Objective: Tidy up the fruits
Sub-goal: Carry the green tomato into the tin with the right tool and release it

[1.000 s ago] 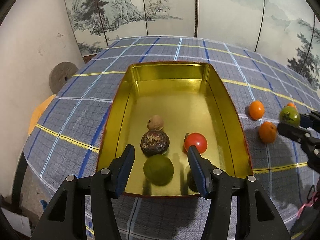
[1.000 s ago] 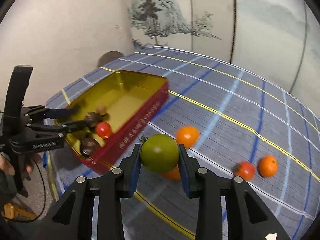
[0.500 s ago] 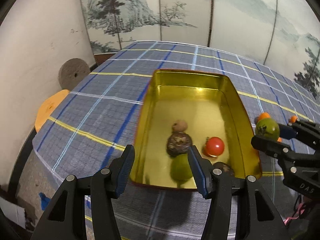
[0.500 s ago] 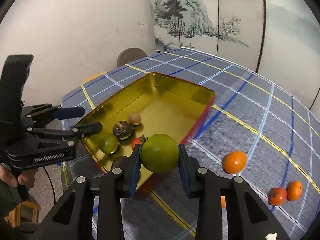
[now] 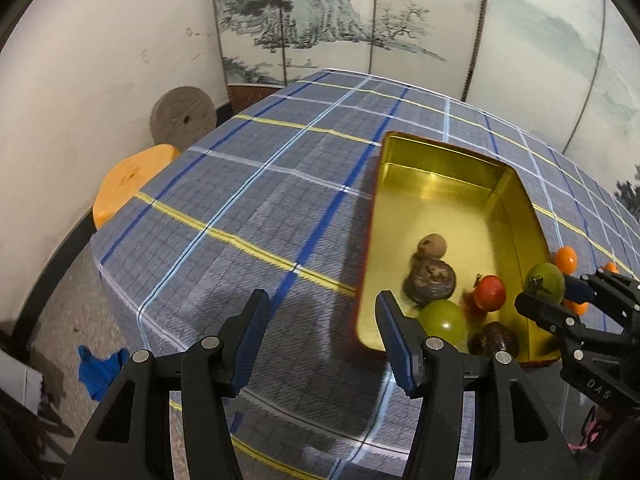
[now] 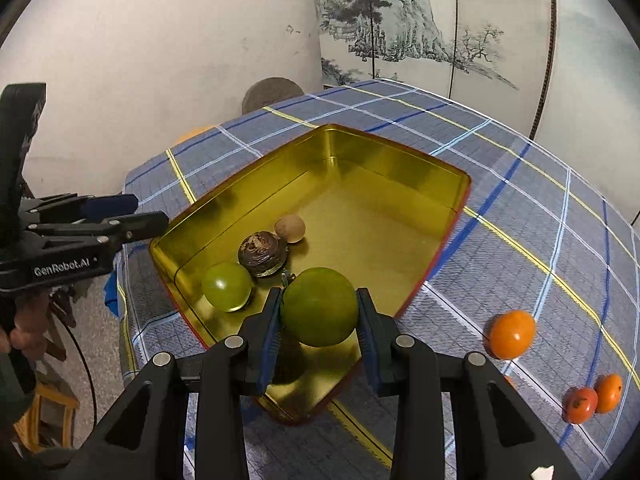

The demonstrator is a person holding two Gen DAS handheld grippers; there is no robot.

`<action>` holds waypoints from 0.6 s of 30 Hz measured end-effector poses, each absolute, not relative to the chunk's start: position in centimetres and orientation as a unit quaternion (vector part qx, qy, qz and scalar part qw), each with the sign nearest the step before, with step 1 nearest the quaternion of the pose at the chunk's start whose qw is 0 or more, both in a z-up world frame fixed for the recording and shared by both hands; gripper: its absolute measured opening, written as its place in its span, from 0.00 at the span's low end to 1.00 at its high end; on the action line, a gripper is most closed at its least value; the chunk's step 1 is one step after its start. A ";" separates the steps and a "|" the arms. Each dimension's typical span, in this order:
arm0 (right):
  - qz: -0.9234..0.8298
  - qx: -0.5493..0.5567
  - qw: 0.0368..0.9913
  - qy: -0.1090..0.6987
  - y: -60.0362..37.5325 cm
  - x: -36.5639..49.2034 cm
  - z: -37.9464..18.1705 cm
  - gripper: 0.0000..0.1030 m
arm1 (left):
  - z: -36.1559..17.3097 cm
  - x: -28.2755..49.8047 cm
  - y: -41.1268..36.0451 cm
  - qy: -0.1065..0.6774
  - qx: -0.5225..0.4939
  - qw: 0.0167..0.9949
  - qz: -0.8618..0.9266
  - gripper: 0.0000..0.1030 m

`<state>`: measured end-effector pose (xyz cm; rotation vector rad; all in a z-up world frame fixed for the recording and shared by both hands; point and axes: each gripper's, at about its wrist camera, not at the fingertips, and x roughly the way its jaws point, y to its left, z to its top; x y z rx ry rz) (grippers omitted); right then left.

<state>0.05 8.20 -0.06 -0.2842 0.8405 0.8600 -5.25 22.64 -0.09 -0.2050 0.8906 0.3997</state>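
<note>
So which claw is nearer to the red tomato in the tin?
Right. The right claw holds a green fruit above the tin's near end, over the red tomato; the left claw hangs outside the tin.

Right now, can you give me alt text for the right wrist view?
The right tool grips a green tomato over the near corner of an open gold tin holding a green fruit, a dark brown fruit and a small tan one. Three orange fruits lie on the plaid cloth at right; the left tool is beside the tin.

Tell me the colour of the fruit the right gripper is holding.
Green. The fruit sits clamped in the right gripper; the right wrist view shows it best.
</note>
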 end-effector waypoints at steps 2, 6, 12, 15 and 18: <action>0.404 -0.137 0.813 0.397 8.6 0.0 -0.3 0.31 | -0.2 -5.4 22.8 0.429 -0.100 0.877 0.194 0.55; 0.405 -0.143 0.810 0.400 9.2 -0.2 -0.6 0.31 | -0.4 -5.7 23.1 0.430 -0.111 0.875 0.194 0.55; 0.402 -0.151 0.808 0.404 9.7 -0.4 -1.0 0.31 | -0.8 -6.1 23.4 0.432 -0.119 0.873 0.193 0.55; 0.399 -0.156 0.809 0.403 9.9 -0.5 -1.2 0.32 | -0.7 -6.2 23.3 0.429 -0.116 0.875 0.192 0.56; 0.399 -0.159 0.808 0.403 9.9 -0.5 -1.2 0.32 | -0.4 -6.2 23.3 0.425 -0.116 0.877 0.190 0.56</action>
